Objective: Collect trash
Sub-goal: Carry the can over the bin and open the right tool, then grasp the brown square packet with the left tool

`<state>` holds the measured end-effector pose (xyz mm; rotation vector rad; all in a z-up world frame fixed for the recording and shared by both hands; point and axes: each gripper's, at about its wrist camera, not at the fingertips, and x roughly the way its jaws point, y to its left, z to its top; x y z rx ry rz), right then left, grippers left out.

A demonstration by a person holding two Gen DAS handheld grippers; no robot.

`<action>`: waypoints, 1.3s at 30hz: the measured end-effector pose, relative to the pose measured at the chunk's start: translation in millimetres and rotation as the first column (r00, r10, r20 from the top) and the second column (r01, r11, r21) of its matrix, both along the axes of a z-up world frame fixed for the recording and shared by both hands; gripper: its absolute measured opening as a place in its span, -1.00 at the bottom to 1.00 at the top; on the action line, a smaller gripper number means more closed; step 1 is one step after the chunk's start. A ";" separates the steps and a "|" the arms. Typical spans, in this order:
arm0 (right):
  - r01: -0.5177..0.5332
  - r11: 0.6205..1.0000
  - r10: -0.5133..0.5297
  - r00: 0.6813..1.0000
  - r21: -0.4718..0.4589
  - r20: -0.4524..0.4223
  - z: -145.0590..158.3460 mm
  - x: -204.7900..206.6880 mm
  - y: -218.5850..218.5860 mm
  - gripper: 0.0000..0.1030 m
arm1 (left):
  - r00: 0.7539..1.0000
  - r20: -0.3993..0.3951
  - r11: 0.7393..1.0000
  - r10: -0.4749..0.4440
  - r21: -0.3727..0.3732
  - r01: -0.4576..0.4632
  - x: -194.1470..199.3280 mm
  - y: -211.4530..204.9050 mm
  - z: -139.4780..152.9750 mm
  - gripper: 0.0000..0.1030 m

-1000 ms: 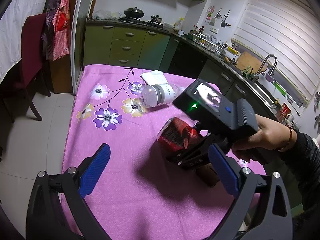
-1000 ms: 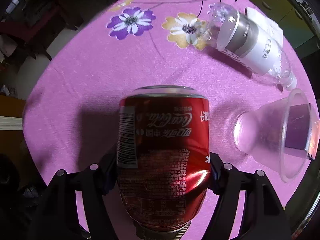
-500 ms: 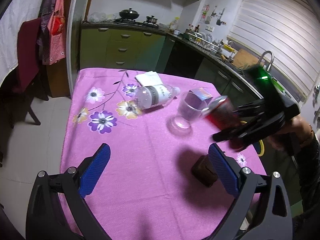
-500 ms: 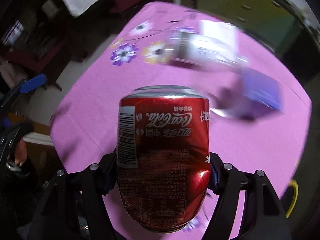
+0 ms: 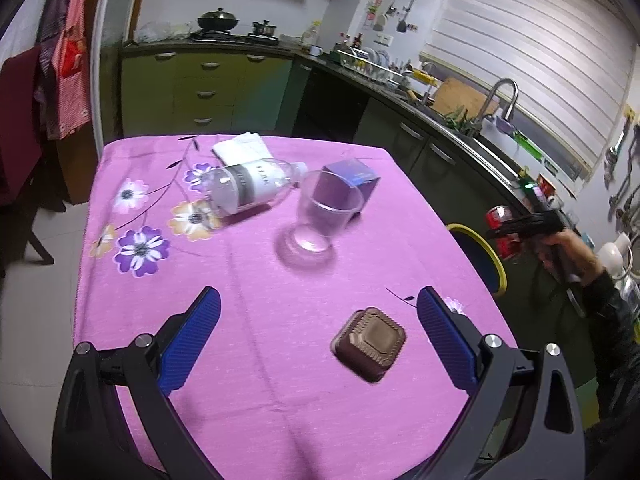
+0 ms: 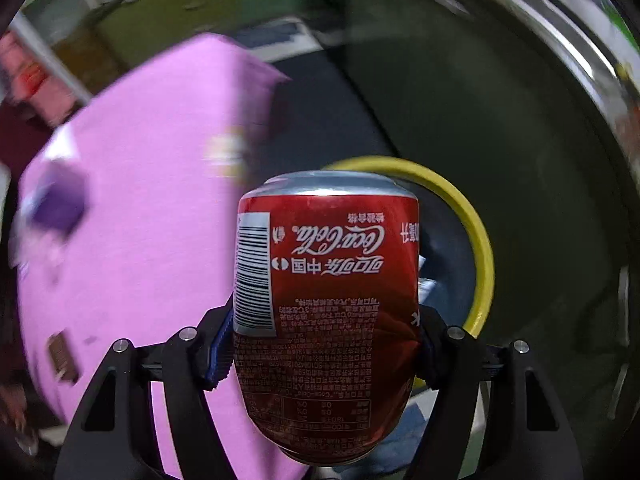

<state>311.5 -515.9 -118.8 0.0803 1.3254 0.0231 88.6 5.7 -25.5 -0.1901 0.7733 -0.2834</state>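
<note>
My right gripper (image 6: 324, 344) is shut on a dented red cola can (image 6: 326, 308) and holds it off the table's right side, above a yellow-rimmed bin (image 6: 478, 248). In the left wrist view the can (image 5: 500, 232) and the right gripper (image 5: 520, 226) hang beside the bin (image 5: 486, 250). My left gripper (image 5: 316, 340) is open and empty above the near part of the pink tablecloth (image 5: 248, 280). On the cloth lie a clear plastic bottle (image 5: 248, 186), a clear cup (image 5: 324, 212), a purple box (image 5: 354, 178), a brown square tray (image 5: 370, 342) and a white napkin (image 5: 242, 148).
Green kitchen cabinets (image 5: 208, 84) stand behind the table, and a counter with a sink (image 5: 492, 120) runs along the right. A dark red chair (image 5: 20, 120) is at the far left. The bin sits on the floor by the table's right edge.
My right gripper has carried the can off the table to the right, over the bin. The cup, the purple box and the brown tray are now uncovered. My left gripper has stayed about in place.
</note>
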 end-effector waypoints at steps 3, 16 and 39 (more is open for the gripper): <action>0.052 0.998 -0.053 0.998 -0.022 -0.046 -39.7 23.5 -21.4 0.35 | 1.000 0.001 1.000 -0.017 0.027 0.017 -1.1 -10.0 2.3 0.82; 0.102 0.995 -0.102 0.993 0.004 -0.056 -61.1 29.5 -57.4 0.48 | 0.997 -0.034 0.996 -0.064 0.059 0.066 8.9 -21.9 -7.5 0.82; -0.112 0.968 0.061 0.973 0.223 0.225 13.8 -136.9 35.1 0.58 | 0.849 -0.174 0.832 -0.498 0.179 0.525 40.9 -103.6 -88.5 0.82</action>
